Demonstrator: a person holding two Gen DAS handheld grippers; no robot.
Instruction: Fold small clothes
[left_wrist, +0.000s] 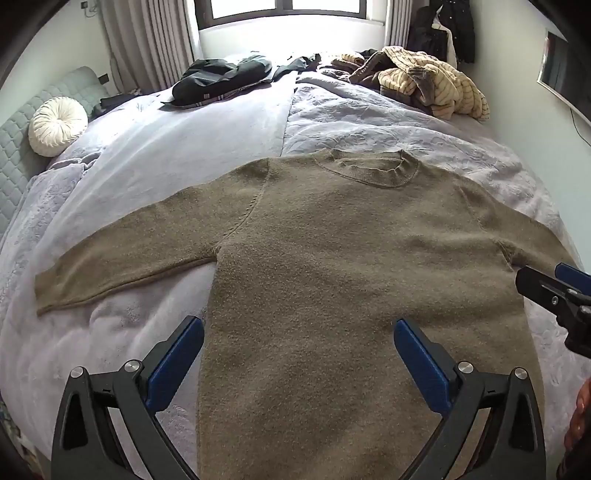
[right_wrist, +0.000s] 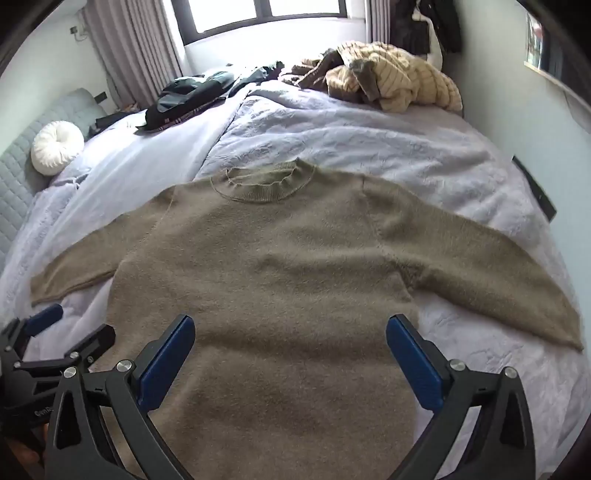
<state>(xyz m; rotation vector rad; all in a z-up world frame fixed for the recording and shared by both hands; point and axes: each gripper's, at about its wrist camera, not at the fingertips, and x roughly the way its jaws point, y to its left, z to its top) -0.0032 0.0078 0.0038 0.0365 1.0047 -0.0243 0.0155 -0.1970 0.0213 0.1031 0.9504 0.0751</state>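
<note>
Hidden: hem of the olive-brown fuzzy knit sweater (left_wrist: 332, 266) is running out of frame at 6 o'clock.
Sweater: lying flat, face up on the lavender quilted bedspread (left_wrist: 369, 122), sleeves spreading toward 9 and 3 o'clock, ribbed collar pointing to 12.
Left gripper (left_wrist: 298, 350): fingers gaping wide, holding nothing, hovering over the lower body.
Right gripper (right_wrist: 290, 347): likewise spread wide and empty.

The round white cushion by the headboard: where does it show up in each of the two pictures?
Left wrist view: the round white cushion sits at the far left, against the grey headboard.
Right wrist view: it is again at the far left, slightly lower.
Shared landmark: the brown sweater's collar, centre of both.
</note>
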